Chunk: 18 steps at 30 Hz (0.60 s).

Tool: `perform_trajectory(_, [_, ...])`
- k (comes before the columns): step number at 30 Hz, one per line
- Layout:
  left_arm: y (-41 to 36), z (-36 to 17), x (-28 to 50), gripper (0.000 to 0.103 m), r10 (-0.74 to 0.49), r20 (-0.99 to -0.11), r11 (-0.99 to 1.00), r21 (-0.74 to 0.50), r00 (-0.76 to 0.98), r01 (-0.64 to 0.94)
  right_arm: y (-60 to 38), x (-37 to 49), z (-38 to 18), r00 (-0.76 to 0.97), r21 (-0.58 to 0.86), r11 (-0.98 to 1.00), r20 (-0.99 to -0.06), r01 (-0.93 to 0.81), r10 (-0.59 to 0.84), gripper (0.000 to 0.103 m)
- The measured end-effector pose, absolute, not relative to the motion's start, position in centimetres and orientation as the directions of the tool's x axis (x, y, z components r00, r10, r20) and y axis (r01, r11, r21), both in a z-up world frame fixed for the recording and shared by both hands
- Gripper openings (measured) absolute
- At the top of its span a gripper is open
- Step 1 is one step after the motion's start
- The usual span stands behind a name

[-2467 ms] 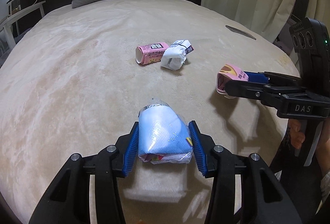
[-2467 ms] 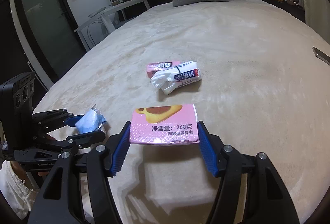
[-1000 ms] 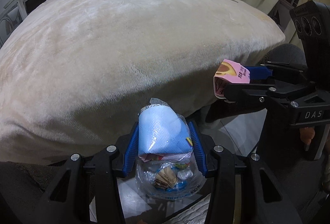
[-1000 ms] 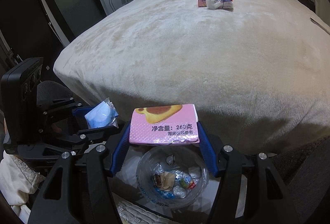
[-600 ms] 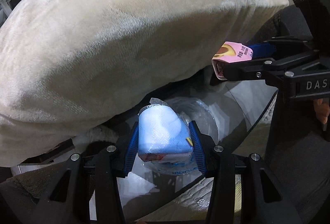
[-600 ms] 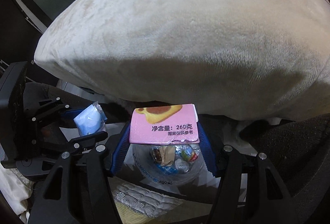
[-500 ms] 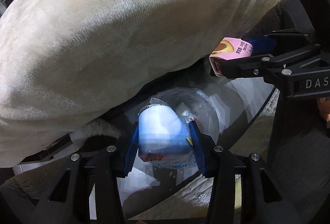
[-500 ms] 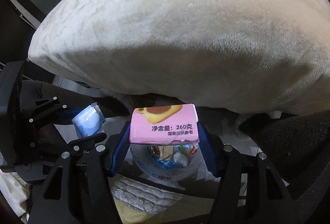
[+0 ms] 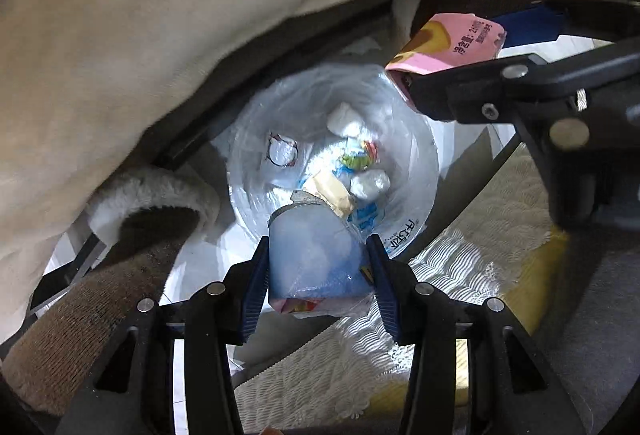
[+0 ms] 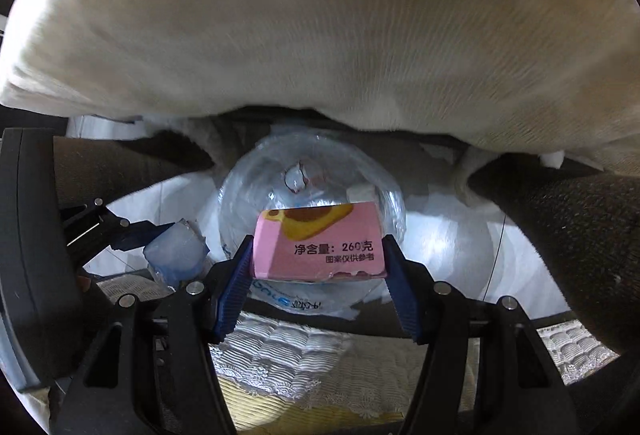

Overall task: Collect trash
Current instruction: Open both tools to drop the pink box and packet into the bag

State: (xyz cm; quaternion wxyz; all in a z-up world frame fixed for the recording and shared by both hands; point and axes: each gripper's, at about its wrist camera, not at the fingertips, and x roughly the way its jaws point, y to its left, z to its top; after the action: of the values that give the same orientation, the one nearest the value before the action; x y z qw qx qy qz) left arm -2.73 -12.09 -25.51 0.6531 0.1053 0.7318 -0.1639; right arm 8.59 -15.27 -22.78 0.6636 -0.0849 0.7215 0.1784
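Hiding much of the trash bag, pink packet blocks it.

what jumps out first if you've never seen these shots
The clear-lined trash bin sits beside the bed's cream blanket, already holding wrappers. Poised above it, the left gripper clamps a blue packet, and the right gripper clamps a pink box.

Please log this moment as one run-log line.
left gripper: shut on blue packet | right gripper: shut on pink box | both above lined bin | nothing released
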Motion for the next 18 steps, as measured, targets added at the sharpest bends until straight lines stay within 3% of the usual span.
perform_trajectory(15, [-11.2, -30.3, -1.6, 0.049, -0.049, -0.972, 0.942, -0.121, -0.229, 0.313, -16.6, 9.9, -28.4, -0.235, 0.112, 0.951, -0.971, -0.287, 0.043, 0.062])
perform_trajectory(16, [-11.3, -30.4, -1.7, 0.051, -0.044, -0.972, 0.942, -0.117, -0.231, 0.316, -16.9, 10.1, -28.4, -0.238, 0.109, 0.954, -0.970, -0.280, 0.041, 0.065])
perform_trajectory(18, [-11.4, -30.5, -1.7, 0.068, -0.040, -0.972, 0.941, -0.115, -0.232, 0.319, -17.0, 10.2, -28.8, -0.238, 0.095, 0.958, -0.971, -0.270, 0.029, 0.077])
